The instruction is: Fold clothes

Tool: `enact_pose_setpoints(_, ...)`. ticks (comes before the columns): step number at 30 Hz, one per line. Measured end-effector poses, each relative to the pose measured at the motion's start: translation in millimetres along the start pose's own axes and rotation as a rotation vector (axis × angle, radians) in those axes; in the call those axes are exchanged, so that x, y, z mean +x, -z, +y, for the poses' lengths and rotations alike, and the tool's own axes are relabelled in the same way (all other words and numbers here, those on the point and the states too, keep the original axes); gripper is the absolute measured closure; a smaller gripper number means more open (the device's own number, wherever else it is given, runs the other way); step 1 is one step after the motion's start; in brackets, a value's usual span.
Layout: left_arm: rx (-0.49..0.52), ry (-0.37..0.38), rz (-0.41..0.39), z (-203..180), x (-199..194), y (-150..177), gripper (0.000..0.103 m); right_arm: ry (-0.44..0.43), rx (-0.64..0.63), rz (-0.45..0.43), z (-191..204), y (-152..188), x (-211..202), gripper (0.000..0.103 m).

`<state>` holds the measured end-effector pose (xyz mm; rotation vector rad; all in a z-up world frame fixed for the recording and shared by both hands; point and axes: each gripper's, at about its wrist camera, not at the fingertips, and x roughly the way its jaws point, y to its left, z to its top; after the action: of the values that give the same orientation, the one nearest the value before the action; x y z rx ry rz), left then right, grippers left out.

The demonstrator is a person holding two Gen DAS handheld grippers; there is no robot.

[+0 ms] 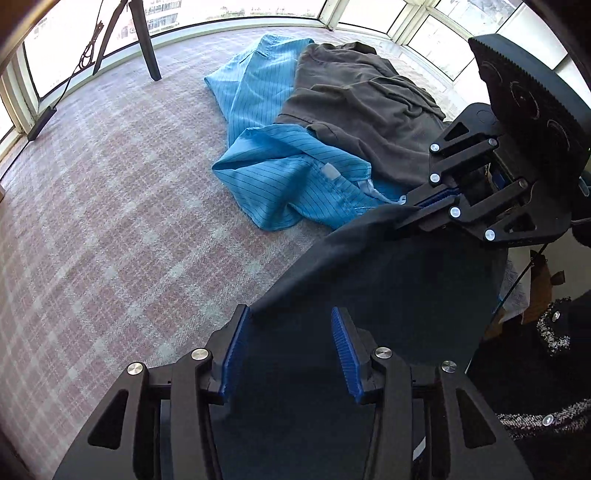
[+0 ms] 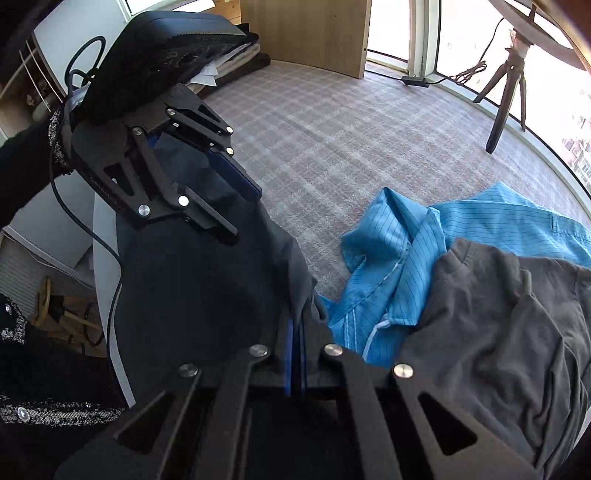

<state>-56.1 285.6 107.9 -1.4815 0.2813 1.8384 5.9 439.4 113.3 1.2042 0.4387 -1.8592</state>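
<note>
- Our left gripper [image 1: 290, 354], fingers spread apart, straddles the dark garment [image 1: 388, 295].
- At 2 o'clock, our right gripper [image 2: 295, 354] pinches its edge.
- Blue shirt [image 1: 280, 184] lies at 12.

a pale pink and grey checked carpet [image 1: 122, 206] covers the floor, brightly lit by daylight. a curved run of tall windows [image 1: 236, 9] with white frames rings the far side of the room, and buildings show faintly through the glass. dark tripod legs [image 2: 506, 96] stand on the carpet near the windows, with a black cable [image 2: 469, 70] trailing down to a small black power brick [image 2: 415, 80] on the floor by the sill. a light wooden panel [image 2: 314, 33] stands upright at the carpet's edge, and beside it lies a stack of folded fabrics [image 2: 242, 61] in beige and dark tones.
</note>
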Motion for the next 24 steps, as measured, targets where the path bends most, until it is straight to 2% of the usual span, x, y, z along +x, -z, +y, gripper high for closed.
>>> enact_pose_setpoints(3,0.055,0.004,0.029,-12,-4,0,0.059,0.056,-0.052,-0.069,27,17,-14,0.101)
enact_pose_setpoints(9,0.143,-0.002,0.073,-35,13,18,0.060,0.057,-0.118,-0.070,59,38,-8,0.101)
enact_pose_setpoints(13,0.140,-0.027,0.049,-38,14,21,0.060,0.051,-0.135,-0.075,64,39,-8,0.101)
enact_pose_setpoints(18,0.161,0.014,-0.019,-45,-6,18,0.056,0.049,-0.181,-0.076,70,42,-9,0.101)
enact_pose_setpoints(21,0.211,0.057,0.050,-54,12,19,0.055,0.076,-0.238,-0.070,80,43,-5,0.101)
enact_pose_setpoints(22,0.222,0.071,0.087,-57,20,21,0.061,0.082,-0.236,-0.068,79,42,-5,0.101)
enact_pose_setpoints(23,0.217,0.086,0.090,-59,22,26,0.068,0.077,-0.221,-0.059,76,41,-7,0.101)
enact_pose_setpoints(24,0.210,0.102,0.086,-61,23,32,0.086,0.072,-0.206,-0.050,73,39,-10,0.100)
